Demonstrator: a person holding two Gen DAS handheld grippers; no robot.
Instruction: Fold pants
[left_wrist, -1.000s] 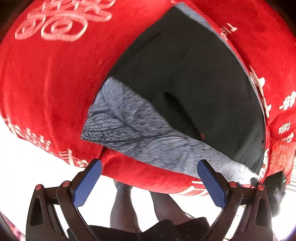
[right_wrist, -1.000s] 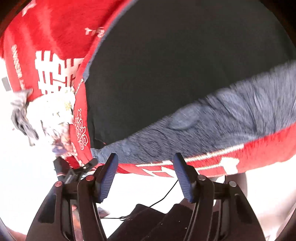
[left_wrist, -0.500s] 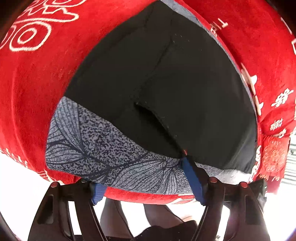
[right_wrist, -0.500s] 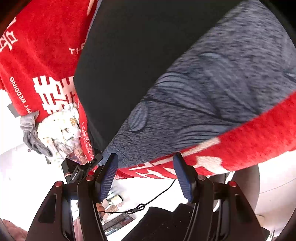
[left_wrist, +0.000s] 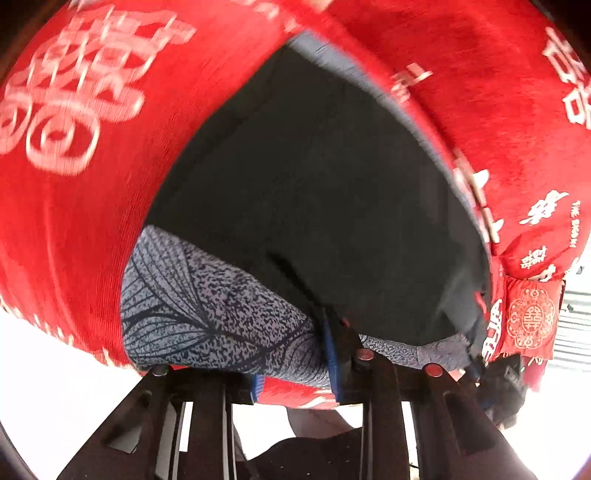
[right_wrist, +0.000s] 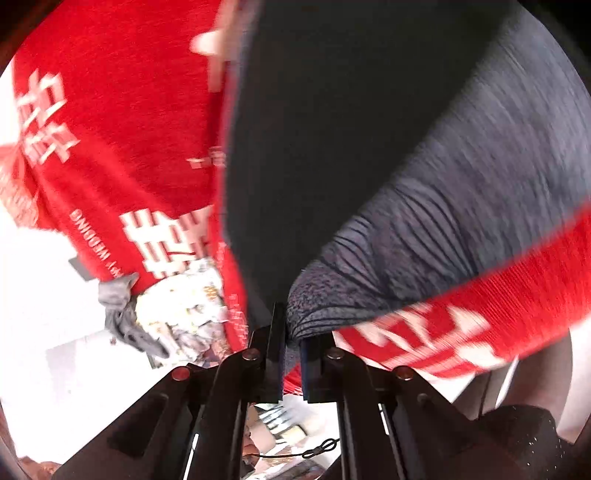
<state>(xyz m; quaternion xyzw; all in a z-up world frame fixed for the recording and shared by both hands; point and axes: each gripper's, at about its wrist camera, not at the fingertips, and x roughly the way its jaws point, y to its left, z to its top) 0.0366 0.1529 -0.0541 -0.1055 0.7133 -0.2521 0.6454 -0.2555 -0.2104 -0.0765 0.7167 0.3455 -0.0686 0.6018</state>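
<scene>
- My left gripper (left_wrist: 295, 365) is clamped on the near grey patterned edge of the pants (left_wrist: 314, 192), which lie on the red cloth (left_wrist: 74, 221).
- My right gripper (right_wrist: 291, 354) is pinched tight on the pants' grey corner (right_wrist: 325, 306), beside a crumpled pale bundle (right_wrist: 181, 314).

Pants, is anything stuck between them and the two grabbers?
Nothing visible. The left gripper is shut on the grey patterned waistband of the pants, and the right gripper is shut on that same band, on the red blanket.
</scene>
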